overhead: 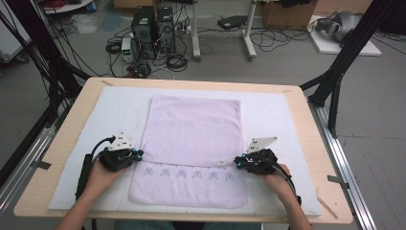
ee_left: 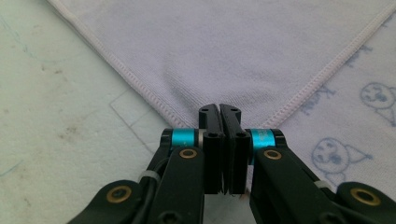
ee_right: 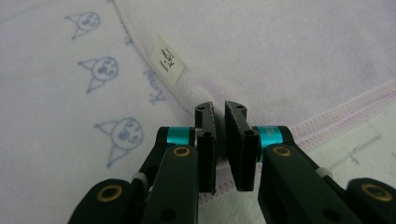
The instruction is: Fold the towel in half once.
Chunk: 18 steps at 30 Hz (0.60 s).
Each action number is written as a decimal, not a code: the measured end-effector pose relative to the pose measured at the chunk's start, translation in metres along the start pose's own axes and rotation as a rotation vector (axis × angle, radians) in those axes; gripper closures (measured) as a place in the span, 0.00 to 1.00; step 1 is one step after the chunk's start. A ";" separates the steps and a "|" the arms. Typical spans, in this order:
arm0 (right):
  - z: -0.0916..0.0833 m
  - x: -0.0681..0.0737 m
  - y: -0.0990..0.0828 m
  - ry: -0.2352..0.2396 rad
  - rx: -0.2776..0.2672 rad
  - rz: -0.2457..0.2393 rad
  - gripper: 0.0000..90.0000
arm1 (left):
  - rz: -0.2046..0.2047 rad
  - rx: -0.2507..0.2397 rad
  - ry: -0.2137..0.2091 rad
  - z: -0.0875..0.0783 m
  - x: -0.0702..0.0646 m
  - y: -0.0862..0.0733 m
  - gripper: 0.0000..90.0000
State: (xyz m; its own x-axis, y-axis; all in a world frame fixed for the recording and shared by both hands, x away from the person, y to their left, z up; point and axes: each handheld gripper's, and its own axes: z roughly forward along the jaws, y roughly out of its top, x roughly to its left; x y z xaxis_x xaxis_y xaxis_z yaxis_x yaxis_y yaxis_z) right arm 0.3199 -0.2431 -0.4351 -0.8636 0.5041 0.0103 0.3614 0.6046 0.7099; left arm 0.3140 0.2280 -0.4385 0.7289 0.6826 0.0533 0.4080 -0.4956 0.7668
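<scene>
A lilac towel (overhead: 191, 129) lies flat on the white mat (overhead: 110, 110), with its upper layer folded down over a strip printed with small blue faces (overhead: 189, 173). My left gripper (overhead: 139, 155) sits at the towel's left edge. In the left gripper view, the gripper (ee_left: 219, 109) is shut on the corner of the folded layer of the towel (ee_left: 233, 46). At the towel's right edge is my right gripper (overhead: 238, 162). In the right gripper view, that gripper (ee_right: 220, 108) pinches the hemmed corner of the towel (ee_right: 280, 46), close to a white label (ee_right: 167, 59).
The mat covers most of a wooden table (overhead: 72, 120). Bare mat lies left and right of the towel. Black frame posts (overhead: 344, 62) stand beside the table. Computer towers (overhead: 153, 28) and cables sit on the floor behind it.
</scene>
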 end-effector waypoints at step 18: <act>-0.061 0.002 0.027 0.001 -0.151 -0.049 0.92 | -0.019 -0.141 -0.028 -0.048 -0.003 0.029 0.98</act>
State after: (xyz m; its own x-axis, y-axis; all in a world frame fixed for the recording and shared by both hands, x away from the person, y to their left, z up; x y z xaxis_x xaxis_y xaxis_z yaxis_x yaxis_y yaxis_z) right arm 0.3058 -0.2636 -0.3731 -0.8793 0.4755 -0.0266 0.2616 0.5290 0.8073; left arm 0.2969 0.2374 -0.3860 0.7378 0.6747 0.0211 0.3421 -0.4006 0.8500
